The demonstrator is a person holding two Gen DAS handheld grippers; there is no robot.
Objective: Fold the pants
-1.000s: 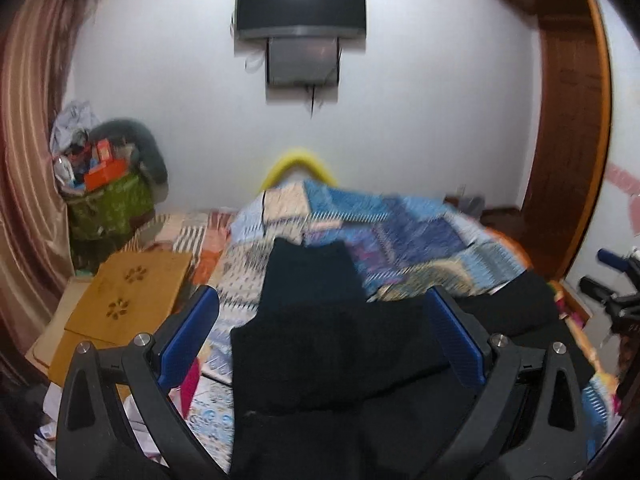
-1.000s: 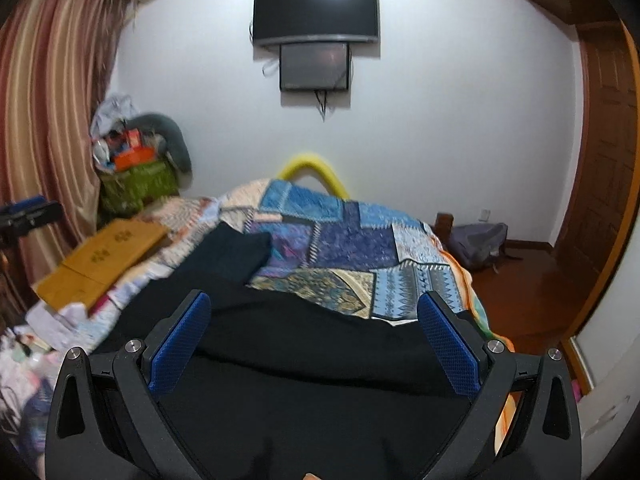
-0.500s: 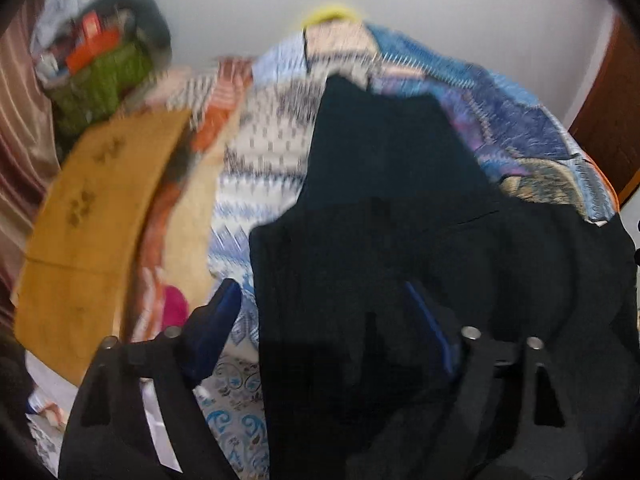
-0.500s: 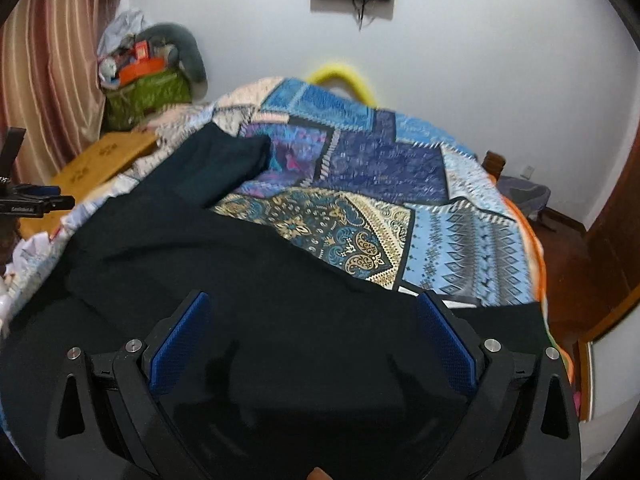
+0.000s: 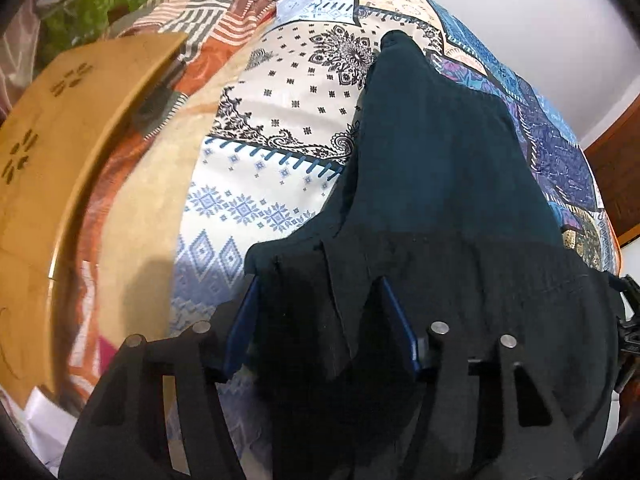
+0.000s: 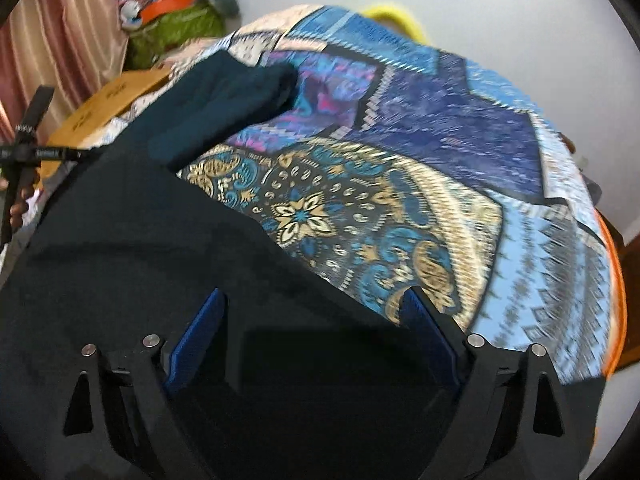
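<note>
Straddling dark pants (image 5: pixel 432 184) at lower frame, left gripper (image 5: pixel 320 320) and right gripper (image 6: pixel 316 336) jaws gape over the bedspread (image 6: pixel 460 152), gripping nothing.

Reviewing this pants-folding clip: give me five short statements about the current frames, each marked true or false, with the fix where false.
1. The dark teal-black pants lie on a patterned patchwork bedspread. True.
2. The left gripper has its blue-padded fingers on either side of a pants corner, with a gap between them. True.
3. The right gripper is clamped tight on a white towel. False: its fingers stand wide apart over the dark pants, and no towel shows.
4. A tan wooden board with flower-shaped cutouts lies to the left of the pants in the left wrist view. True.
5. The pants hang from a hanger. False: they are spread on the bed.
</note>
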